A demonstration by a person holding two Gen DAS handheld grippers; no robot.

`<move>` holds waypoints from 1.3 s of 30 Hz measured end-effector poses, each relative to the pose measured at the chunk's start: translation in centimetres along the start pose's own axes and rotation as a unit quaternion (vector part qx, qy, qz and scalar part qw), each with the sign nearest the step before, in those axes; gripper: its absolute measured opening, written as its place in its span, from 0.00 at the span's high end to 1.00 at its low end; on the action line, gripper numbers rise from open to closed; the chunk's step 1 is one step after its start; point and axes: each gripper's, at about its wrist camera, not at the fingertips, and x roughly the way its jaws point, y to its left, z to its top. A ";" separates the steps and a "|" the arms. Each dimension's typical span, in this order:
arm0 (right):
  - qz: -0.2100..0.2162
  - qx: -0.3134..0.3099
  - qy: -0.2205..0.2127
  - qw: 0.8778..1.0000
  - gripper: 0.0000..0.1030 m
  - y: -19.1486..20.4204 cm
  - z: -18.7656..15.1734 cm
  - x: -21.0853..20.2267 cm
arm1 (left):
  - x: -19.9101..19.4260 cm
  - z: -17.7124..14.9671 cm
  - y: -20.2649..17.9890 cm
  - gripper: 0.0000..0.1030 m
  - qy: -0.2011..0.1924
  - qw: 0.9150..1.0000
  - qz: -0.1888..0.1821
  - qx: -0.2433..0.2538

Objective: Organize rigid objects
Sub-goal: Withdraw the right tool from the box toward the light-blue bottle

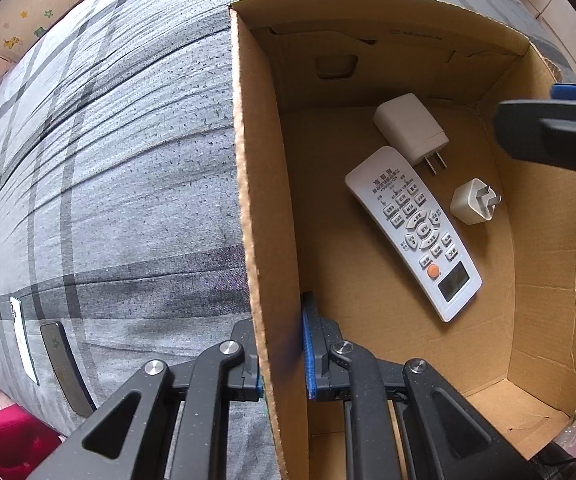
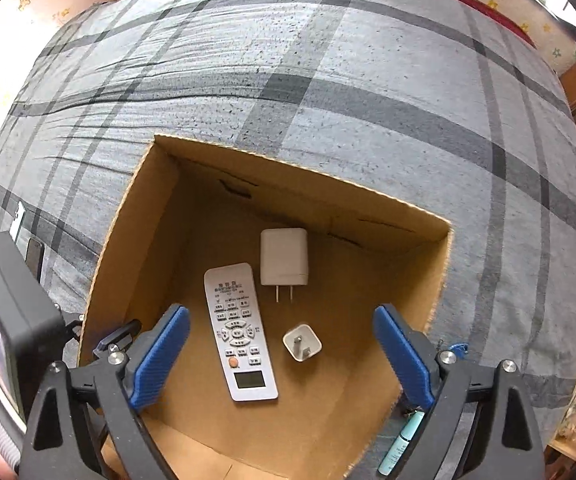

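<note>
An open cardboard box sits on a grey plaid bed. On its floor lie a white remote control, a large white charger and a small white plug. My left gripper points straight down and is shut on the box's left wall, one blue pad on each side. My right gripper hangs open above the box with nothing between its fingers. Below it in the right wrist view are the remote control, the small plug and the large charger. In the left wrist view one right gripper finger reaches in from the right edge.
Two phones, one white and one dark, lie on the bed sheet left of the box. A teal tube lies beside the box's near right corner. The left gripper's body stands at the box's left.
</note>
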 end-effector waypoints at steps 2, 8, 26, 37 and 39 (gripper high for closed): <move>-0.001 0.007 -0.005 1.000 0.06 -0.4 -0.2 -0.5 | -0.1 0.0 -0.1 0.86 0.000 1.000 0.002 0.000; -0.007 0.024 -0.018 1.000 0.04 -2.3 -0.9 -2.0 | -0.2 0.0 -0.2 0.86 -0.001 1.000 0.004 -0.003; -0.045 0.091 -0.035 0.994 0.00 -10.3 -3.9 -5.2 | -0.2 0.2 -0.5 0.86 0.002 1.000 0.013 -0.007; -0.068 0.122 -0.022 0.990 0.00 -13.9 -7.6 -4.9 | -0.2 0.1 -0.7 0.86 0.001 1.000 0.018 -0.006; -0.070 0.132 -0.018 0.989 0.00 -14.3 -8.3 -4.7 | -0.1 0.1 -0.7 0.86 0.000 1.000 0.018 -0.005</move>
